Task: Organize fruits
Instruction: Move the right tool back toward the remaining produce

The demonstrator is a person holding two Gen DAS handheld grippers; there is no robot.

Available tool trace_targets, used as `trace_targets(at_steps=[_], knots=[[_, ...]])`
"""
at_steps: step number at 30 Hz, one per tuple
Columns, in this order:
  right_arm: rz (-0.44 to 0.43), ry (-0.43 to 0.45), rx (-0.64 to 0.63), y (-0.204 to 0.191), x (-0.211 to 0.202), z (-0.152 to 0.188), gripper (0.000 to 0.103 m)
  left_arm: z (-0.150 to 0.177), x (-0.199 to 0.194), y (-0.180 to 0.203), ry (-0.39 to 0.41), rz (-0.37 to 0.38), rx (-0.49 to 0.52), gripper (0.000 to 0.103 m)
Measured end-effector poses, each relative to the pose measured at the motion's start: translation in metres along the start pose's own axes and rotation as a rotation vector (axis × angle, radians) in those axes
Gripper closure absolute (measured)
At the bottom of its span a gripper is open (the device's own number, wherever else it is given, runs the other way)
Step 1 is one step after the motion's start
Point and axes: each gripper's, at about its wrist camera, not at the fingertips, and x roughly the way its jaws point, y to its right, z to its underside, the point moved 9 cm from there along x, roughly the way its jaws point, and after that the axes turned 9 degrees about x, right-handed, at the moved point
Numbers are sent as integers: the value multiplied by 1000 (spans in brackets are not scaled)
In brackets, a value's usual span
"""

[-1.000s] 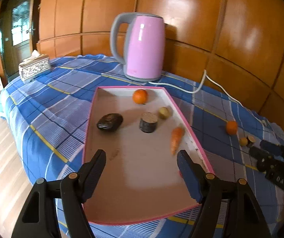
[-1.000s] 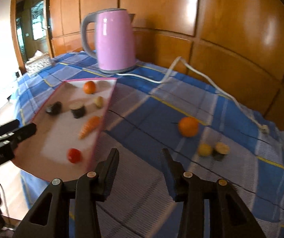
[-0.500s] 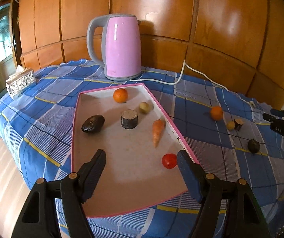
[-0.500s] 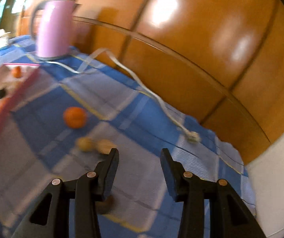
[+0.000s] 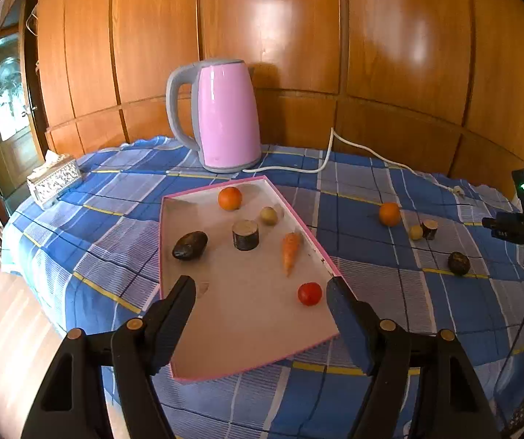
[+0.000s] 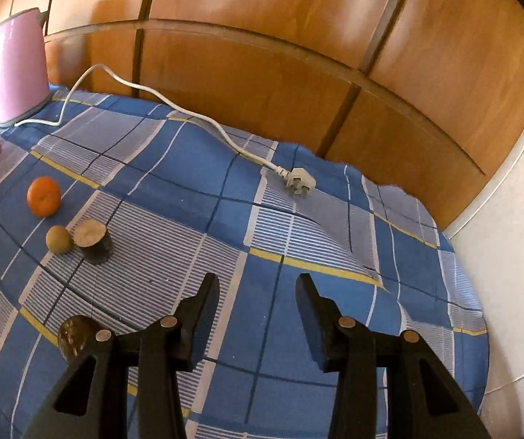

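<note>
Right gripper [image 6: 256, 294], jaws parted and empty, nears the dark avocado [image 6: 75, 334]: soft-skinned, roundish, grip its middle gently.

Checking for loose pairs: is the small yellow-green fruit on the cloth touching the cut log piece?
Cannot tell. In the right wrist view the yellow-green fruit sits tight against the log piece; no gap or contact shows plainly.

Both wrist views look obliquely down, sharing the loose orange [image 5: 389, 214] beside the tray [image 5: 174, 369].
</note>
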Motion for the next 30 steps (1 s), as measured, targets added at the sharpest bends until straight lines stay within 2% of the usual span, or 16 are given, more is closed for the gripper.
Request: trace_targets(at_steps=[8, 13, 17, 19, 22, 26, 30], knots=[[-18, 22, 22, -1, -9, -6, 59, 4, -8, 26, 10, 34, 44, 28], [-67, 22, 60, -3, -17, -11, 59, 1, -4, 48, 8, 76, 78, 28], [-112, -32, 94, -8, -14, -8, 59, 2, 5, 64, -17, 109, 97, 28], [-142, -88, 125, -9, -9, -4, 59, 0, 9, 69, -26, 127, 98, 28], [-150, -123, 171, -4, -7, -2, 59, -5, 16, 79, -35, 146, 114, 28], [-181, -183, 295, 10, -2, 1, 59, -17, 30, 99, -48, 186, 143, 28], [-199, -203, 372, 20, 0, 0, 59, -26, 49, 118, -79, 230, 144, 28]])
